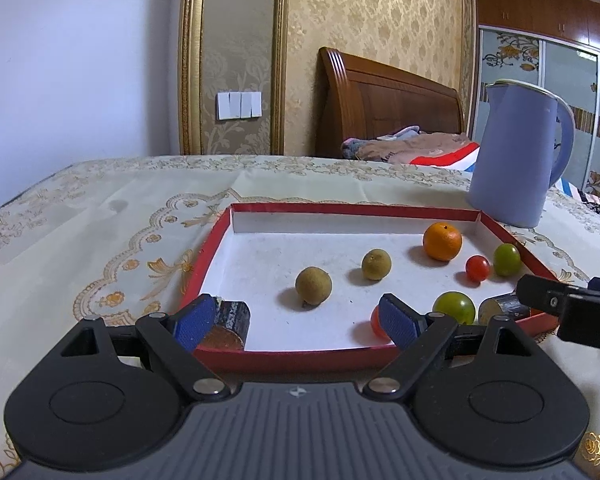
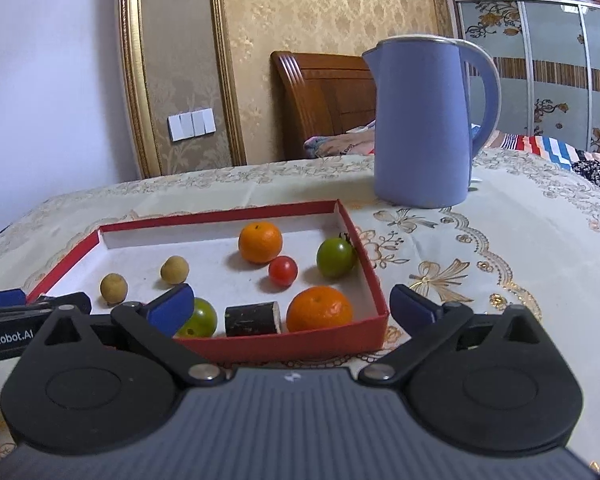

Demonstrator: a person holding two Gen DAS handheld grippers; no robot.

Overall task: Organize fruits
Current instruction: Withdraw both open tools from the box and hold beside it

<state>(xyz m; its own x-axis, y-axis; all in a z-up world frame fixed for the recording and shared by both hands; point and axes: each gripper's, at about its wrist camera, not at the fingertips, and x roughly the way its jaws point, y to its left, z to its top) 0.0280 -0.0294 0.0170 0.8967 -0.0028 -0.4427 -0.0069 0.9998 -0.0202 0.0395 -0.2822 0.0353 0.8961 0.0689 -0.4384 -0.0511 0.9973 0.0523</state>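
Observation:
A red-rimmed tray [image 1: 260, 210] [image 2: 220, 218] with a white floor holds the fruits: two brown longans [image 1: 313, 285] [image 1: 376, 264], an orange [image 1: 442, 241], a red cherry tomato [image 1: 477, 268], two green tomatoes [image 1: 507, 259] [image 1: 454, 307] and dark sugarcane pieces [image 1: 230, 322]. The right wrist view shows a second orange [image 2: 319, 308] and a cane piece [image 2: 252, 319] at the near edge. My left gripper [image 1: 296, 322] is open and empty over the tray's near edge. My right gripper [image 2: 292, 308] is open and empty, straddling the tray's near right corner.
A lilac kettle [image 1: 516, 156] [image 2: 424, 124] stands on the embroidered cream tablecloth [image 1: 100, 220] just beyond the tray's far right corner. A wooden bed and a wardrobe are behind the table.

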